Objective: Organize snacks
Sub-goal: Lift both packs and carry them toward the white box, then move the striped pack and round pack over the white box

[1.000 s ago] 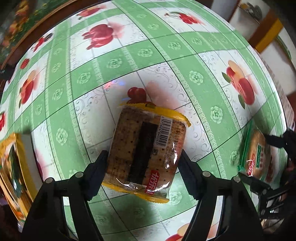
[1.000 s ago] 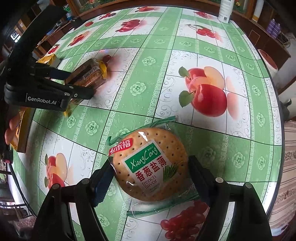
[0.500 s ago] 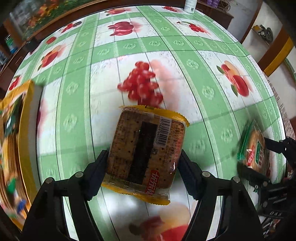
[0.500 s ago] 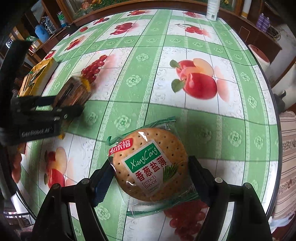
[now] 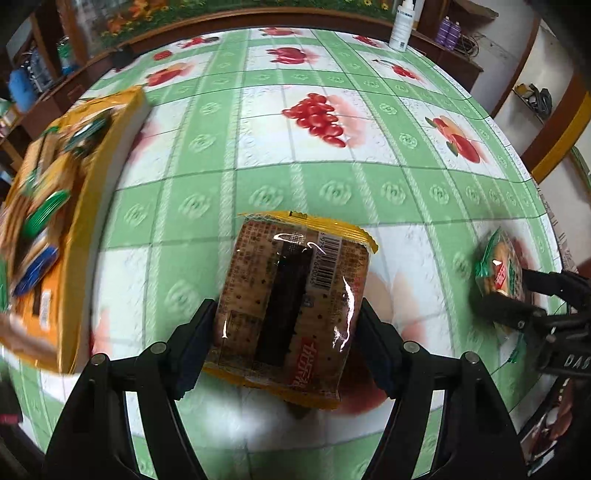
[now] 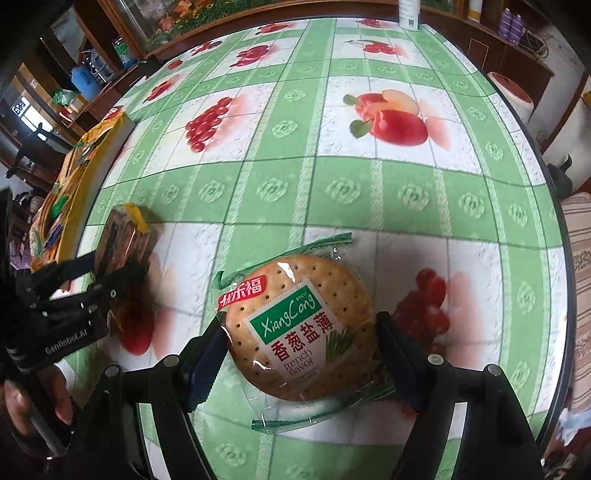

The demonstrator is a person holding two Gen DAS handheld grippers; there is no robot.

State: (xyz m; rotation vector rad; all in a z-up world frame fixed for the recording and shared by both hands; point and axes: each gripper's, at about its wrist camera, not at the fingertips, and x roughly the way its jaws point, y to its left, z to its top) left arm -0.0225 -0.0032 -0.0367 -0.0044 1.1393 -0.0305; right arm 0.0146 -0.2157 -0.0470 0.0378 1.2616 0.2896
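Observation:
My left gripper [image 5: 288, 332] is shut on a yellow-edged square cracker pack [image 5: 291, 295] and holds it above the table; this pack also shows in the right wrist view [image 6: 122, 240]. My right gripper [image 6: 301, 354] is shut on a round green-wrapped XiangCong cracker pack [image 6: 299, 328], held above the table; it also shows at the right edge of the left wrist view [image 5: 502, 266]. A yellow snack box [image 5: 74, 221] holding several packets stands at the left, and it also shows in the right wrist view [image 6: 74, 173].
The round table has a green-and-white fruit-print cloth [image 5: 295, 166]. A white bottle [image 5: 400, 26] stands at its far edge. Shelves and a wooden rail lie behind. The table's right edge [image 6: 546, 177] drops off next to a white stool.
Both grippers have risen with their packs, and more of the table shows. The left view has swung so the yellow box sits larger at the left.

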